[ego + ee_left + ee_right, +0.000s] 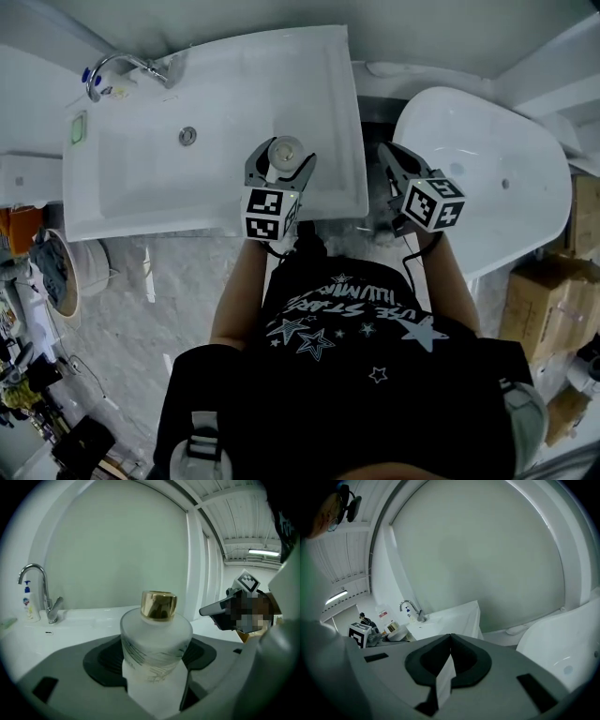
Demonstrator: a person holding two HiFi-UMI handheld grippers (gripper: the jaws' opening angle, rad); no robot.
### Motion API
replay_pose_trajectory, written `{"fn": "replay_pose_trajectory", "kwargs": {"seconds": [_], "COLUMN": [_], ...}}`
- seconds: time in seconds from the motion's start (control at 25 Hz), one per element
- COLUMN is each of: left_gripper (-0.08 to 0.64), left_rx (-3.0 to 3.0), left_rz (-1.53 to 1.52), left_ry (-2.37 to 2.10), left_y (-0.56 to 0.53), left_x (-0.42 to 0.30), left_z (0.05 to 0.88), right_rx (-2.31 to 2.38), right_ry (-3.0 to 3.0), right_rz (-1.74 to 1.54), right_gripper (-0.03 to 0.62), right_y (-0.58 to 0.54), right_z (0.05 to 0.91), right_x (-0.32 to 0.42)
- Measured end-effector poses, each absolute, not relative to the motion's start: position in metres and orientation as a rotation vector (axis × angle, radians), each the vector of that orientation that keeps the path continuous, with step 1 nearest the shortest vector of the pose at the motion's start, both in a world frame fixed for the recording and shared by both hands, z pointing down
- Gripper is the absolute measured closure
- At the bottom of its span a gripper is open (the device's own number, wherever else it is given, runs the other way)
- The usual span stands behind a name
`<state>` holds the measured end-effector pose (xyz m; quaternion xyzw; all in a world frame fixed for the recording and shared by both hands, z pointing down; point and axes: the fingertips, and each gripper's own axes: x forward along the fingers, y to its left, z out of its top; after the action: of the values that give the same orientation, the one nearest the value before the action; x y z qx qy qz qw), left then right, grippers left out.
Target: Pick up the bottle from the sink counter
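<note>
A frosted white bottle [286,148] with a gold cap [159,604] stands upright between the jaws of my left gripper [280,157], which is shut on its body [154,644]. In the head view it is over the front right part of the white sink [141,187]; whether it rests on the counter I cannot tell. My right gripper [388,157] hovers to the right, over the gap between sink and bathtub, shut with nothing in it [449,660]. It also shows at the right of the left gripper view as the right gripper [220,609].
A chrome faucet [122,67] and a small soap bottle [29,603] stand at the sink's far left corner. A white bathtub [487,159] is on the right, with cardboard boxes [544,300] beyond it. The floor below is marbled tile.
</note>
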<state>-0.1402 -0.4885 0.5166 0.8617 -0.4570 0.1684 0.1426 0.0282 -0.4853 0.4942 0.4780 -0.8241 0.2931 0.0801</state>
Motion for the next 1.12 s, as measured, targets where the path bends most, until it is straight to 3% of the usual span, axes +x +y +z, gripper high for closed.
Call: {"fn": "replay_pose_trajectory", "kwargs": {"seconds": [0.32, 1.12], "left_gripper": [0.210, 0.210], "left_rx": [2.368, 2.181], "left_rz": [0.323, 0.245], "left_ry": [-1.456, -1.716], "left_y": [-0.416, -0.215], "left_x": [-0.147, -0.145], "left_z": [0.499, 0.464], "right_rx": [1.281, 0.849], "right_ry": [-2.585, -2.693], "right_rz": [0.838, 0.840], "right_gripper": [0.586, 0.586], "right_y": [-0.438, -0.272], "right_z": [0.486, 0.484], "right_x": [0.026, 0.025]}}
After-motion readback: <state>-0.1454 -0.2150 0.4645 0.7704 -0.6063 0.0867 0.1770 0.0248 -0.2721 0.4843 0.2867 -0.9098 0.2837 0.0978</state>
